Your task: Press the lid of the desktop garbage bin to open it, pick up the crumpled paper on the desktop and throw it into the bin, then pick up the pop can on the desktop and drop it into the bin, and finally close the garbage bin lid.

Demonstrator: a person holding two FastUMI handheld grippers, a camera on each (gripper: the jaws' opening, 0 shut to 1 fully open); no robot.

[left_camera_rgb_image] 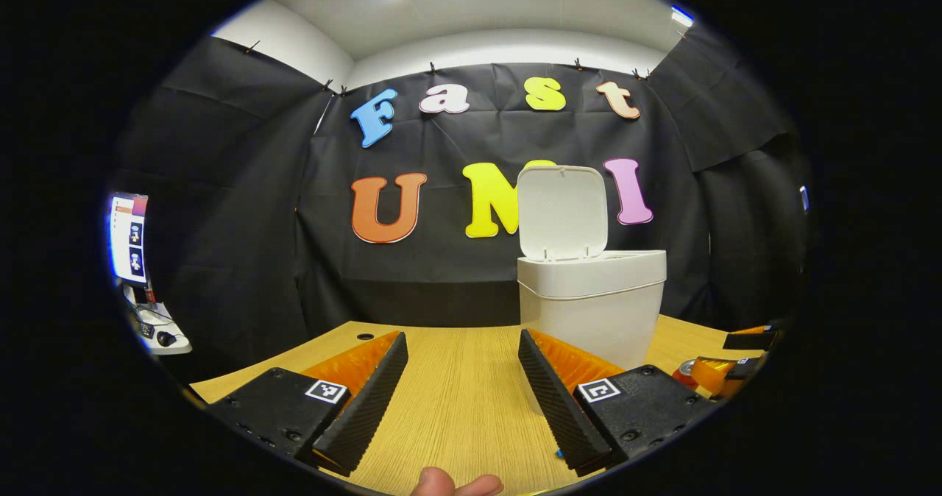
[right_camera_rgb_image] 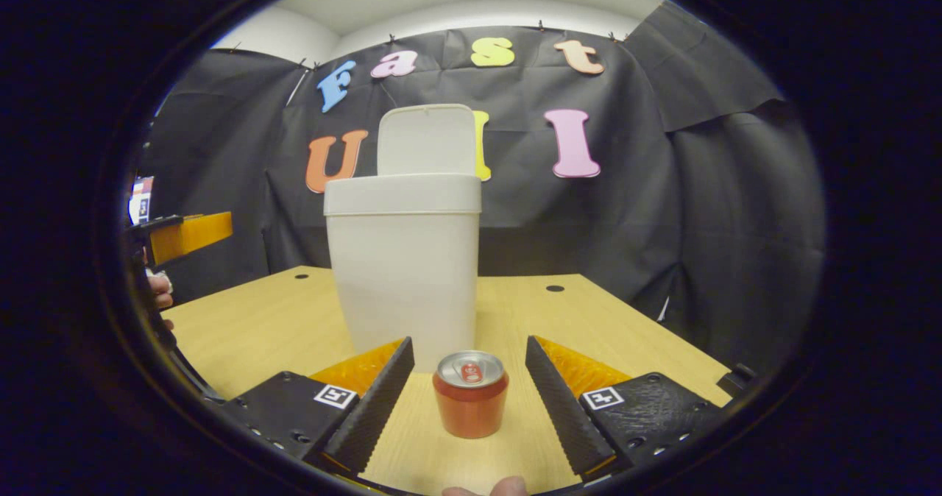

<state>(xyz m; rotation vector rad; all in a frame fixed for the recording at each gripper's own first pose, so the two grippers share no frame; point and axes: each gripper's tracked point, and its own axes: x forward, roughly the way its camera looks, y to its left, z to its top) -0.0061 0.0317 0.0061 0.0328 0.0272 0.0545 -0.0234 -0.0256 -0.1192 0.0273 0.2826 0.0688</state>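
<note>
With the lid (right_camera_rgb_image: 425,139) already standing up behind the rim, the garbage bin (right_camera_rgb_image: 405,275) is open, so the press step looks done. No crumpled paper lies on the bench (right_camera_rgb_image: 280,319) in either view, so it is likely already in the bin, though the inside is hidden and I cannot confirm that. Left to do, by my read: grab the pop can (right_camera_rgb_image: 470,394), drop it in, shut the lid. The can stands upright on the bench just in front of the bin, long axis vertical, top with pull tab facing up. In the right gripper view the right hand-held gripper (right_camera_rgb_image: 469,389) has its fingers spread wide with the can between them, gaps on both sides, nothing touching yet. The left hand-held gripper (left_camera_rgb_image: 462,378) also has its fingers apart over bare bench, holding nothing, the bin off to its right and farther back. In the left gripper view the can (left_camera_rgb_image: 686,371) peeks out at the lower right, among the orange parts of the other gripper. The lid stands near vertical, hinged at the bin's back edge, inner face toward both cameras.
</note>
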